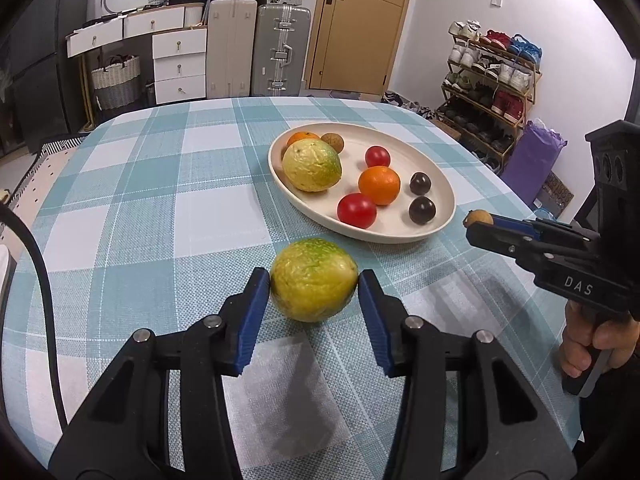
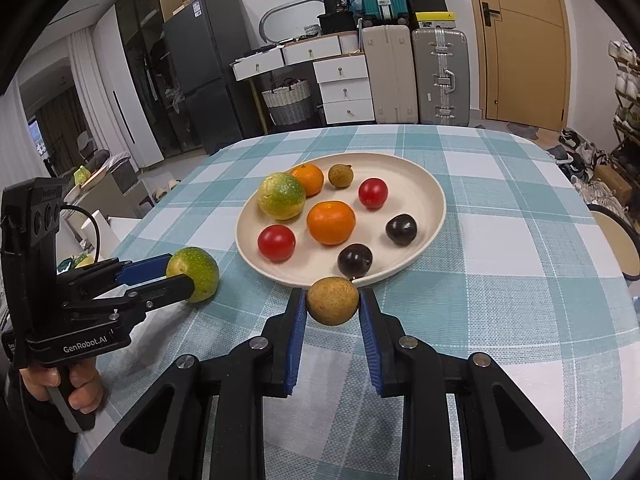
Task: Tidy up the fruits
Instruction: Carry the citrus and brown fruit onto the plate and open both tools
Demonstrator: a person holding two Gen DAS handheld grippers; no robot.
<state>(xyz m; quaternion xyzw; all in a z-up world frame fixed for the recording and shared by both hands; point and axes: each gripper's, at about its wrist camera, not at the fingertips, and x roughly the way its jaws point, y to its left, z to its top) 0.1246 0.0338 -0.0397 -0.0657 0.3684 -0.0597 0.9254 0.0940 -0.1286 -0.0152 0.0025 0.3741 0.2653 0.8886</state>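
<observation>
Left gripper [image 1: 315, 280] jaws clamp green-yellow fruit [image 1: 314, 279] — right gripper [image 2: 333, 306] jaws, brown longan [image 2: 332, 306].

One plate [image 2: 434, 216] on the table [image 2: 500, 264]. Fruit by kind: two oranges [image 2: 331, 222], two tomatoes [image 2: 276, 242], two dark plums [image 2: 401, 229], two brown longans [image 2: 332, 306], two yellow-green fruits [image 2: 281, 195]. Two grippers [image 2: 333, 312], each holding one fruit.

White walls; a wooden door [image 1: 362, 24]; white drawers [image 1: 180, 66]; suitcases [image 2: 440, 76]; a shoe rack [image 1: 490, 80]; a dark fridge [image 2: 200, 72].
</observation>
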